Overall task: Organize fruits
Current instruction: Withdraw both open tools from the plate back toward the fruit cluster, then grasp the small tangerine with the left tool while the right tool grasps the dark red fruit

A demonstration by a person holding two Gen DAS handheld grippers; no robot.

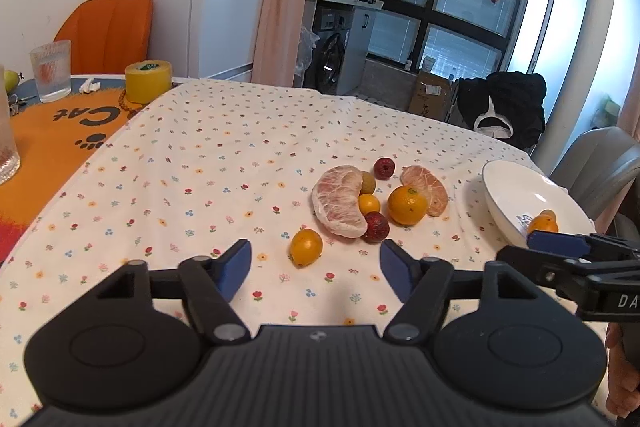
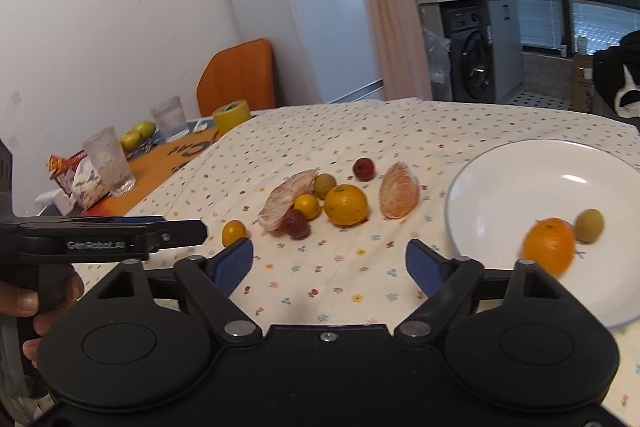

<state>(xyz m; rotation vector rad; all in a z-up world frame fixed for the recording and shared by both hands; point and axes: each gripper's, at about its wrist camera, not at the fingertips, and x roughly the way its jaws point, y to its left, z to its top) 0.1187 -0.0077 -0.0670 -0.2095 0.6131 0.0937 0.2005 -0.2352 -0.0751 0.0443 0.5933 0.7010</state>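
Left gripper (image 1: 316, 267) held wide over the floral cloth (image 1: 192, 187), a kumquat (image 1: 306, 247) just ahead between the jaws, fruit pile (image 1: 372, 201) beyond it, white plate (image 1: 516, 195) off right, right gripper (image 1: 560, 245) at the plate's near rim.

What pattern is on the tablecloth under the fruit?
White tablecloth with small scattered flowers in red, blue and orange; clearest in the left wrist view.

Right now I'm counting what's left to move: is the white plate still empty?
No. In the right wrist view the white plate already holds an orange fruit and a small green fruit.
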